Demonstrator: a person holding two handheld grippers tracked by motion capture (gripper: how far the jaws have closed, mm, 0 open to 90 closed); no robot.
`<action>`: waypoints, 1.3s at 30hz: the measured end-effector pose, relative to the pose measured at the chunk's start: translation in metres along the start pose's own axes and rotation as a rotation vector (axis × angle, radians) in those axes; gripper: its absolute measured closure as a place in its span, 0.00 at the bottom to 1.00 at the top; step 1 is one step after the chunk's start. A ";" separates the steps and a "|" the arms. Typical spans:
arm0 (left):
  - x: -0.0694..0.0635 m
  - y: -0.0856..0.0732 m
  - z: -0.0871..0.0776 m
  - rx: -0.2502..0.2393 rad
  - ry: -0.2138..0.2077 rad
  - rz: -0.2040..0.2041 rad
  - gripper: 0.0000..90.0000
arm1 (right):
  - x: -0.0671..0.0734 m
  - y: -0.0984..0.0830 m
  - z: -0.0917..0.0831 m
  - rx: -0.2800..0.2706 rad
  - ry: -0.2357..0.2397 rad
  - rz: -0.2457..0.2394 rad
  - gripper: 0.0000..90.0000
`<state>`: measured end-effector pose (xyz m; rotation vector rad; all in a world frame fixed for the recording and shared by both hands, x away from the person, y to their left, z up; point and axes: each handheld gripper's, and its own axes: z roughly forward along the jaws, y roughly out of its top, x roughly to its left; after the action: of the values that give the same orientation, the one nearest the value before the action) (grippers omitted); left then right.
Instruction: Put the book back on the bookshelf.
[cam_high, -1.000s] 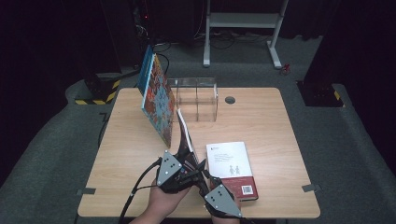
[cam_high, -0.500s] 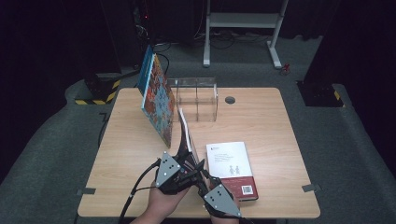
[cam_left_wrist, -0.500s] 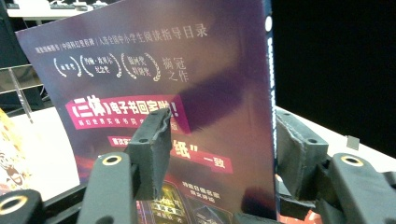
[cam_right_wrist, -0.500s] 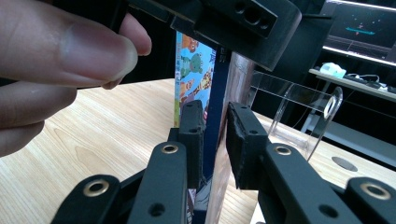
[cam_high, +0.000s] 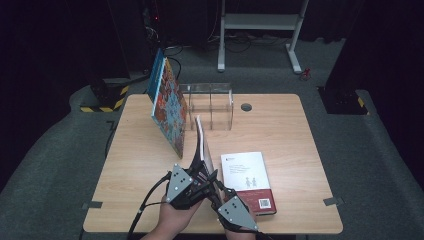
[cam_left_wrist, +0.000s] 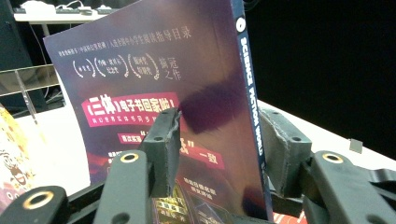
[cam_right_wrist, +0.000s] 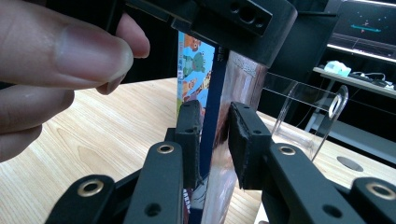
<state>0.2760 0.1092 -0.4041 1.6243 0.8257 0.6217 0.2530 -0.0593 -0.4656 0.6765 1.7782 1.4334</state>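
The purple book (cam_high: 202, 145) stands upright on edge near the front middle of the table (cam_high: 280, 125), its spine toward the person; the left gripper view shows its cover (cam_left_wrist: 154, 84) with white and pink print and the blue spine lettered in white. Both grippers are at its near end.

The right gripper (cam_right_wrist: 212, 140) has its jaws narrow, one on each side of the book; the pads lie close against both faces and appear to press them, holding the book upright. In the high view this gripper (cam_high: 222, 192) comes in from the bottom right with its grey plate on top.

The left gripper (cam_left_wrist: 217, 144) straddles the spine; its jaws have just been closing, with the book between them. Its left pad lies against the cover, while the right pad stands a little off the spine side, so it is not yet clamped. From above, the left gripper (cam_high: 200, 172) sits just left of the right one, with the person's hand (cam_high: 175, 220) under it. Fingers (cam_right_wrist: 60, 60) of that hand show large in the right gripper view.

Just right of the standing book, a white book (cam_high: 248, 181) with a red band lies flat on the table. Farther back and to the left, a colourful picture book (cam_high: 169, 107) stands tilted, beside a clear rack (cam_high: 210, 105) with dividers. A round hole (cam_high: 246, 106) in the table lies right of the rack.
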 end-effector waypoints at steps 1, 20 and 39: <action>0.000 0.000 0.000 -0.002 -0.001 0.000 0.58 | 0.000 0.000 0.000 0.001 0.000 0.001 0.83; 0.005 -0.007 -0.001 -0.032 -0.012 -0.037 0.90 | 0.002 -0.001 0.003 0.021 0.055 -0.003 0.68; 0.013 -0.002 -0.006 -0.082 -0.076 -0.009 0.94 | -0.030 -0.009 -0.004 0.053 0.092 0.140 0.70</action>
<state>0.2786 0.1233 -0.4054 1.5593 0.7427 0.5770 0.2680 -0.0865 -0.4670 0.7879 1.8769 1.5369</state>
